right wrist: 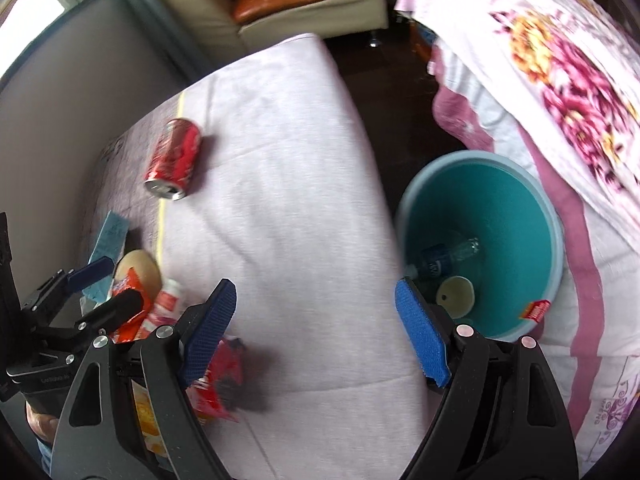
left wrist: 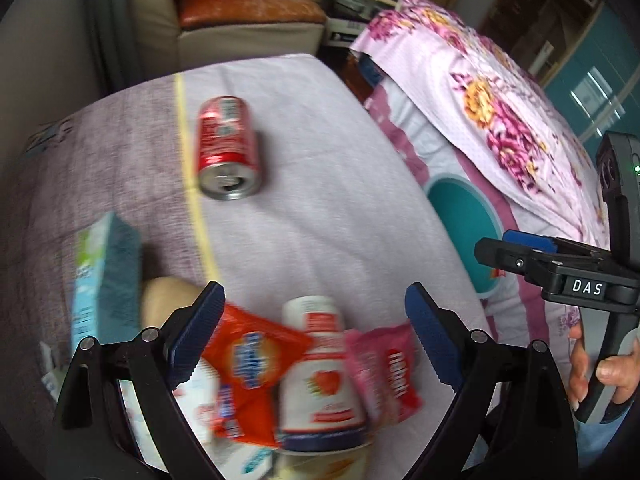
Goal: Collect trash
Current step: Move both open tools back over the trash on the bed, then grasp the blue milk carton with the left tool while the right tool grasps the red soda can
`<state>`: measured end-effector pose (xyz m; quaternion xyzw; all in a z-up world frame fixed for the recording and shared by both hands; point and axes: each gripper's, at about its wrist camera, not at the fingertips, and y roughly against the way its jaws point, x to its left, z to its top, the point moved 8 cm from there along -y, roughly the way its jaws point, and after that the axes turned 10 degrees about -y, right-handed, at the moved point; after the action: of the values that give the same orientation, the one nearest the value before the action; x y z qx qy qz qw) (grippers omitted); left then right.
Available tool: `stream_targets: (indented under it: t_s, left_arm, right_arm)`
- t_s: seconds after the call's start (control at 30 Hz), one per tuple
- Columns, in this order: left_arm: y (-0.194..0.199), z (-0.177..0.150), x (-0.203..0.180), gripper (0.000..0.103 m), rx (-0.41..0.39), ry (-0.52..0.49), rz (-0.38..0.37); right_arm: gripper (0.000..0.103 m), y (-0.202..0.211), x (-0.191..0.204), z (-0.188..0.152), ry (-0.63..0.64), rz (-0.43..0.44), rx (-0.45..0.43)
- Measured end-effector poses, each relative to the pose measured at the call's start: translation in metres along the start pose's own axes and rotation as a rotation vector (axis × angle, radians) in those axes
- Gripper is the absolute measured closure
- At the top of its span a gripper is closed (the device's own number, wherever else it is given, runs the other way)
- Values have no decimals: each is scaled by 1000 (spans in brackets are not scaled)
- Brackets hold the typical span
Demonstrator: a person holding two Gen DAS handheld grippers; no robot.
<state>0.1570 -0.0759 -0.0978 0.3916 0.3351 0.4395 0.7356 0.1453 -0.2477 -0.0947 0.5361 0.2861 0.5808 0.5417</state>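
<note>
Both the left gripper (left wrist: 312, 332) and right gripper (right wrist: 314, 328) gape wide and empty. Beside the round teal plastic bin (right wrist: 556, 240), the heaped orange foil wrapper (left wrist: 256, 364) and white strawberry yogurt bottle (left wrist: 320, 376) may scatter if grabbed together.

Bare pale cloth (right wrist: 288, 200) across the frame's centre, red can (right wrist: 174, 160) lying at upper left, wrapper pile (right wrist: 156, 304) crowding lower left, open teal bin (right wrist: 480, 240) at right, floral bedding (right wrist: 560, 80) overhanging upper right
</note>
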Motion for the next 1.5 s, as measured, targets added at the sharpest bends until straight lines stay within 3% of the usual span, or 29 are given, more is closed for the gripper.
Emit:
stream_targets:
  t_s: [0.5, 0.7, 0.97, 1.13, 1.2, 1.23, 1.27, 1.5]
  left_arm:
    - [39, -34, 105, 11, -68, 116, 123]
    - [36, -47, 141, 11, -45, 151, 186]
    - [12, -64, 161, 11, 21, 181, 173]
    - [3, -66, 167, 11, 8, 198, 134]
    - [2, -65, 167, 23, -13, 195, 113]
    - [1, -66, 168, 46, -16, 194, 102]
    - [-1, -66, 170, 53, -3, 195, 105]
    - [-8, -63, 183, 53, -1, 230, 71]
  right_arm:
    - [25, -21, 93, -8, 143, -20, 40]
    - [25, -33, 117, -6, 182, -33, 55]
    - [25, -47, 139, 0, 224, -52, 69]
    - [25, -60, 151, 11, 253, -73, 69]
    - [25, -64, 157, 18, 261, -78, 64]
    - [25, -67, 162, 23, 267, -77, 60]
    - [25, -68, 165, 27, 272, -76, 56]
    - [25, -98, 190, 60, 265, -53, 64]
